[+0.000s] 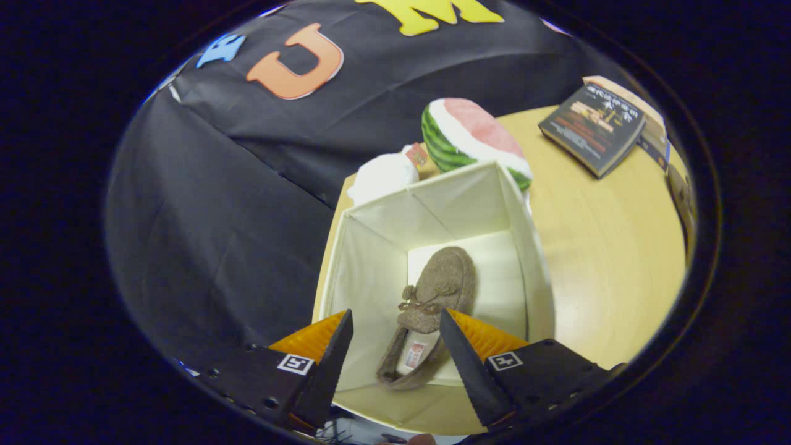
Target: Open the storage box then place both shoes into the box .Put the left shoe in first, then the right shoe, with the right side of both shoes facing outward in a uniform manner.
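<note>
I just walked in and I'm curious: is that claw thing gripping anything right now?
Gripper: open, holding nothing; its fingers hang spread above the open storage box, with the brown shoe lying inside the box below the gap between them.

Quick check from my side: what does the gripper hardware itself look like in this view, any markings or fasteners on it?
The gripper has two wedge-shaped fingers tapering to points, with serrated inner edges. Each sits on a dark block carrying a small square black-and-white marker tag. A row of small holes or screws runs along the left block.
</note>
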